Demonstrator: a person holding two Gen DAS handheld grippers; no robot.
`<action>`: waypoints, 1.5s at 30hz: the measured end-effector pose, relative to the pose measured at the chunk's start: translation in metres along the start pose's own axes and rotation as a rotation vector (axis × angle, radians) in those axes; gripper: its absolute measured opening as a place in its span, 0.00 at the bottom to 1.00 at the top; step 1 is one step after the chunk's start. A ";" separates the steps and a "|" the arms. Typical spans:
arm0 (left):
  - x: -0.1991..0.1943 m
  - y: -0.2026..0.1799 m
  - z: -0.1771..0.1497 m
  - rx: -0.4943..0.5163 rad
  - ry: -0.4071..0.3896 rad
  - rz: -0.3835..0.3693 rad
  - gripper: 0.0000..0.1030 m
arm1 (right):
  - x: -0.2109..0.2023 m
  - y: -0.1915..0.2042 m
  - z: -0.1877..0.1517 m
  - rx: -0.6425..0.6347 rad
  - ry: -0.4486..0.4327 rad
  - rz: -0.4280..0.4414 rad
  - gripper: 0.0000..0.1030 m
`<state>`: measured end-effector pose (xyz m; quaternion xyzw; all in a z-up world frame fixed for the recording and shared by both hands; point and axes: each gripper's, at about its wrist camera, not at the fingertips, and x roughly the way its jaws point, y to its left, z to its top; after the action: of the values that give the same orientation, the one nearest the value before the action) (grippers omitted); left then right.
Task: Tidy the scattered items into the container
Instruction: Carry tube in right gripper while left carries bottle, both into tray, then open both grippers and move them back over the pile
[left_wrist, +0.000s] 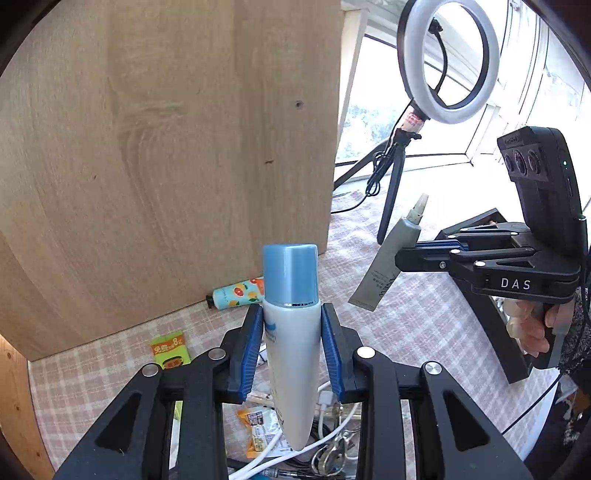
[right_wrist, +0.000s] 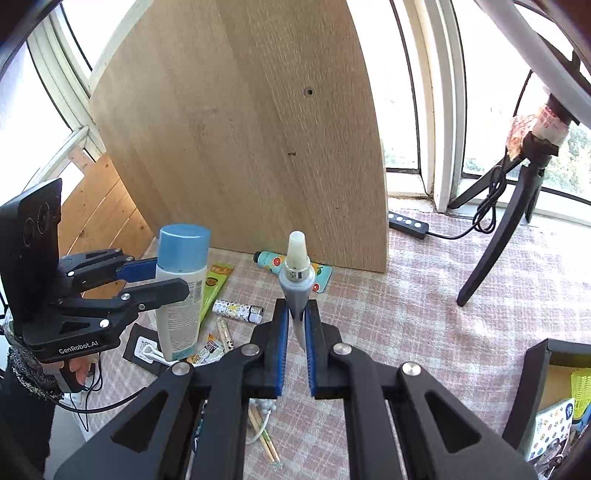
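My left gripper (left_wrist: 291, 325) is shut on a white bottle with a blue cap (left_wrist: 291, 317), held upright above the checked cloth; it also shows in the right wrist view (right_wrist: 181, 291). My right gripper (right_wrist: 295, 325) is shut on a grey tube with a whitish nozzle (right_wrist: 295, 273), held up in the air; the tube also shows in the left wrist view (left_wrist: 388, 266). The black container (right_wrist: 532, 387) is at the right edge, with printed cards inside. It appears behind the right gripper in the left wrist view (left_wrist: 491, 332).
An orange-print tube (right_wrist: 273, 264) lies against the wooden board (right_wrist: 240, 129). A green packet (right_wrist: 214, 291), a patterned lighter (right_wrist: 238, 310), snack packets, sticks and white cables lie on the cloth. A ring light tripod (right_wrist: 498, 236) stands at the right.
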<state>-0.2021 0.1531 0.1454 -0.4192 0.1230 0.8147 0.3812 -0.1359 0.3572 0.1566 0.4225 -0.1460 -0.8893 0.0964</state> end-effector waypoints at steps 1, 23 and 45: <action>-0.004 -0.010 0.003 0.013 -0.012 -0.011 0.29 | -0.012 -0.003 -0.004 0.005 -0.013 0.000 0.08; 0.034 -0.301 0.044 0.158 -0.023 -0.475 0.29 | -0.274 -0.188 -0.187 0.438 -0.101 -0.425 0.08; 0.015 -0.266 0.038 0.076 -0.066 -0.204 0.33 | -0.288 -0.234 -0.171 0.474 -0.188 -0.489 0.47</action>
<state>-0.0369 0.3614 0.1894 -0.3879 0.0977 0.7798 0.4815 0.1663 0.6312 0.1828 0.3721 -0.2511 -0.8623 -0.2343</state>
